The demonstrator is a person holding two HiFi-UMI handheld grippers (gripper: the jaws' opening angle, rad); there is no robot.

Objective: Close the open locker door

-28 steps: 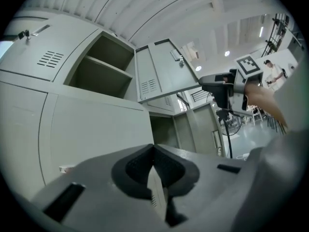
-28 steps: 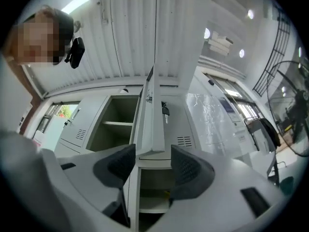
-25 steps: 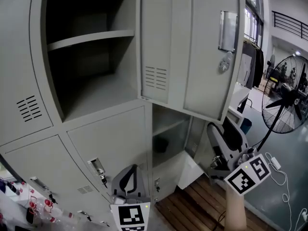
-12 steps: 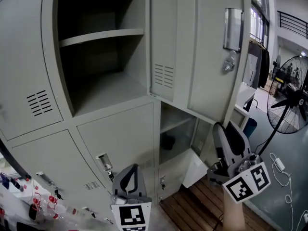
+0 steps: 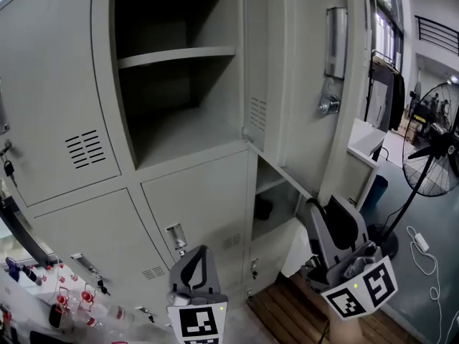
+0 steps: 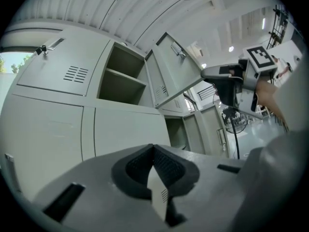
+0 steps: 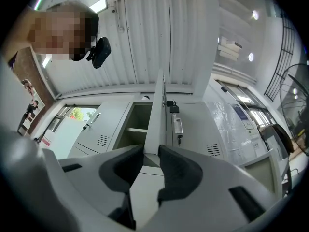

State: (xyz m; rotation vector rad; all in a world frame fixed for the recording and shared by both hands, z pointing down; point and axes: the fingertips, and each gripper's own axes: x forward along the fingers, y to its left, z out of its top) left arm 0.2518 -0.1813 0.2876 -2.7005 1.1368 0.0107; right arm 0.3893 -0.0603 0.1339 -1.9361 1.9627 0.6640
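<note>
At the lower right of the head view, the right gripper (image 5: pixel 313 210) rises on a bare forearm (image 5: pixel 348 328). It slants upward, with its marker cube nearest the camera and its tips at the bottom edge of the locker door (image 5: pixel 301 84). Its jaws have just been closing. The right gripper view shows that edge standing between the two pads, which appear to bear on it from both sides, so the gripper is grasping the door. The left gripper (image 5: pixel 198 256) is held low and about level at centre frame, aimed at the closed lower locker fronts (image 5: pixel 201 206). Its own view shows its jaws pressed together with nothing in them. The door hangs from the right side of the open upper compartment (image 5: pixel 179 113), which holds one shelf (image 5: pixel 176 54). The door's long axis is upright, and it is swung well out from the frame, with its latch (image 5: pixel 328 106) edge pointing away from the cabinet. Only the head view takes in the floor fan (image 5: pixel 434 153) at far right. Only the right gripper view presents the door edge-on, as a narrow vertical strip (latch just to its right). Only the left gripper view shows the right gripper side-on, with a hand (image 6: pixel 270 88) behind it and the door's outer face above.
</note>
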